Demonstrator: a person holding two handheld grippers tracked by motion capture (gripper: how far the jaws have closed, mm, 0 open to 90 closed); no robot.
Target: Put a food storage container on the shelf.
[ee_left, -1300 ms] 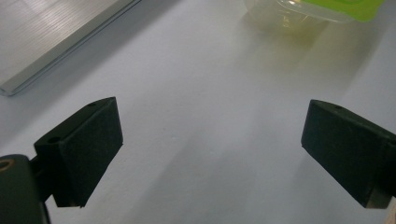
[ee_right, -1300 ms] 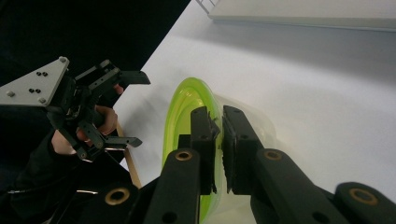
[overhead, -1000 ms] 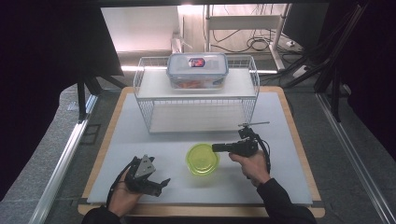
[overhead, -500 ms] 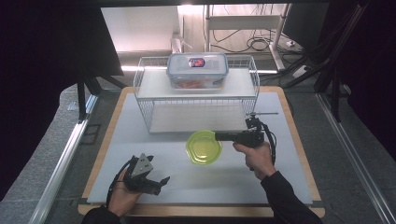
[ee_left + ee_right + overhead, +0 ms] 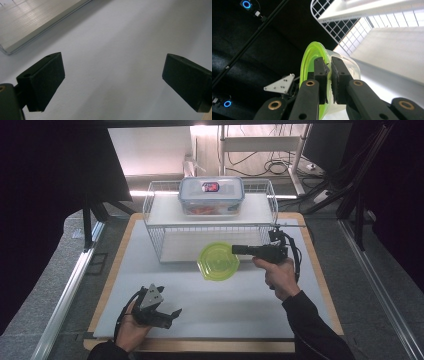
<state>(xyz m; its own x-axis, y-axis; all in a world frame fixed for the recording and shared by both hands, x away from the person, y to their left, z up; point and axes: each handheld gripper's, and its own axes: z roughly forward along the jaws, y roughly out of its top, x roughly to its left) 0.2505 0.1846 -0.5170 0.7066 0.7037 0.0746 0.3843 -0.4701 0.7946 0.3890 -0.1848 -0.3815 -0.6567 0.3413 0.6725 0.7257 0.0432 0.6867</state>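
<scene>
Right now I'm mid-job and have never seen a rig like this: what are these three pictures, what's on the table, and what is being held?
A person holds a two-jaw tool in each hand. The high view looks down on the white table top; the other two pictures come from cameras riding on the tools. The right hand-held gripper is shut on the rim of a round clear plastic container with a lime-green lid, lifted in front of a white wire rack. On the rack's shelf sits a clear lidded food box. The left hand-held gripper rests low near the table's front edge, its jaws open with nothing between them.
</scene>
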